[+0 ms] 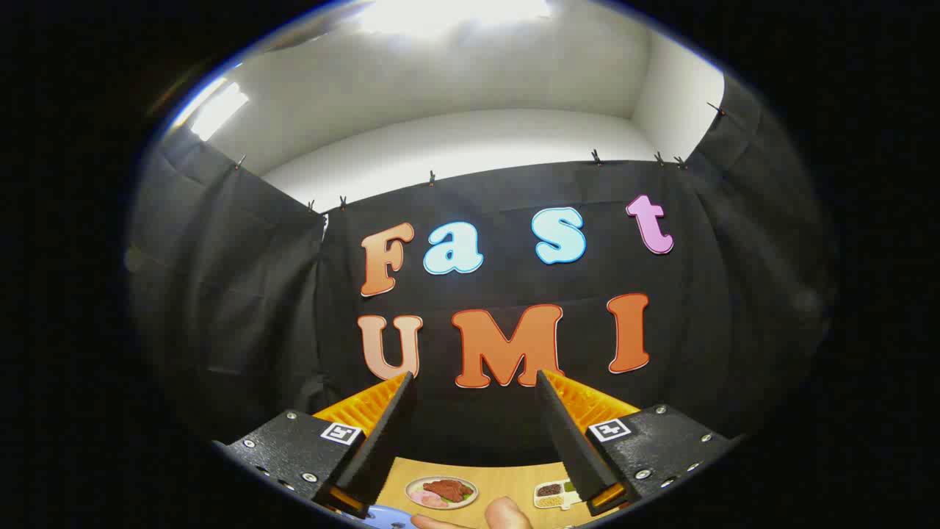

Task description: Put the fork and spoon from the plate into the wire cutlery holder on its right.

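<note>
Claw (474, 382) is spread wide, fingers apart with nothing between them, tips raised against the black cloth wall. I'm pitched up and level, looking mostly at the booth's back wall and white ceiling, so the tabletop (507, 481) is just a thin wooden strip low between my fingers.

On that strip: a round plate (441, 491) with a brown slab of meat, pink slices and a bit of green, sitting near my left finger. Beside my right finger, a white divided tray (556, 494) with dark, tan and green fillings in separate compartments. A fingertip (508, 513) pokes up in front of them, next to a blue rim (385, 516) at the very bottom.

Can't make out the fork, spoon or wire holder from here, so can't tell their long axis or heading.
</note>
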A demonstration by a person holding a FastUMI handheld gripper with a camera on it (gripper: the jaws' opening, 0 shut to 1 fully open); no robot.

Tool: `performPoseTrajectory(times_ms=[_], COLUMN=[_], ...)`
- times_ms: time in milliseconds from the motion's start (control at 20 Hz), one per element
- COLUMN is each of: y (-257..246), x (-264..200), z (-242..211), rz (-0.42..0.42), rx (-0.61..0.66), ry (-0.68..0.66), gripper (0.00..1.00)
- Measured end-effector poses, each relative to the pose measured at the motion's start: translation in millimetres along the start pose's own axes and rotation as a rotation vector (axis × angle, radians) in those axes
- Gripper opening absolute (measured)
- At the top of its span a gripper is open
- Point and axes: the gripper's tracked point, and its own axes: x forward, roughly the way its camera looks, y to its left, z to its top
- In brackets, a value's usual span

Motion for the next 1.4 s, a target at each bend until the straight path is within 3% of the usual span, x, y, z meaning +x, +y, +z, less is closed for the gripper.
performPoseTrajectory(times_ms=[400,650,1000,1250,1400], y=[-0.9,-17.6,-32.9,-2.6,38.6], x=[5.0,12.5,19.3,24.5,22.7], z=[-9.1,10.7,-16.0,-62.6,-101.3], rz=[-0.002,-0.061,-0.095,-0.055,0.033], rx=[0.028,-0.083,-0.045,-0.025,-0.040], ry=[0.055,-0.044,0.034,0.119,0.213], gripper=[0.97,0.96,0.97,0.97,0.97])
